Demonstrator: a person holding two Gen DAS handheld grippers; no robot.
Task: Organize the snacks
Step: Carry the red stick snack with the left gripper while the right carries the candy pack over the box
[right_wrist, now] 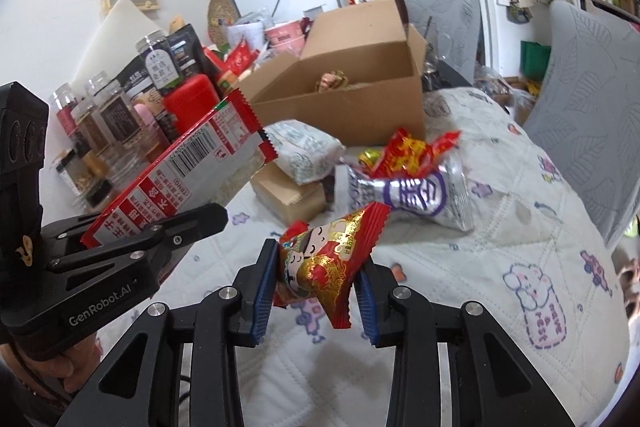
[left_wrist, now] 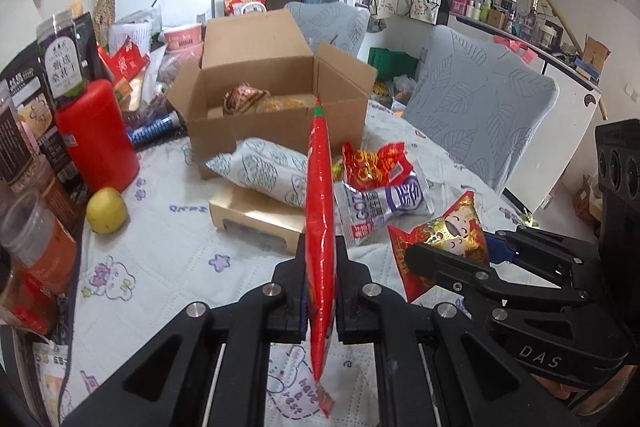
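My left gripper [left_wrist: 320,291] is clamped hard on a flat red packet [left_wrist: 319,227], pads pinching it near its lower third. The packet stands edge-on in the left wrist view, lifted off the table; from the right wrist view its back panel shows white with a barcode and red borders.

My right gripper [right_wrist: 316,291] is clamped on a small red-and-gold snack pouch [right_wrist: 328,263] with a cartoon figure on it, blue pads [right_wrist: 264,291] pressing both sides. Pouch is also clear of the tablecloth [right_wrist: 500,247].

Both grippers sit side by side, near edge of the table, left one to the left.

The open cardboard box [left_wrist: 280,67] is at the far side, flaps up, with a few wrapped items already in it. Between the grippers and the box: a white patterned pillow pack [left_wrist: 260,171] lying on a flat kraft box [left_wrist: 256,219], to its right a crumpled red-and-yellow wrapper [left_wrist: 376,163] touching a silver pack with purple print [left_wrist: 384,207].

Left side: a red canister [left_wrist: 96,135], a yellow lemon-like fruit [left_wrist: 106,211] just in front of it, plus jars and bags crowded along the edge. Two grey leaf-pattern chairs [left_wrist: 476,107] are at the far right.
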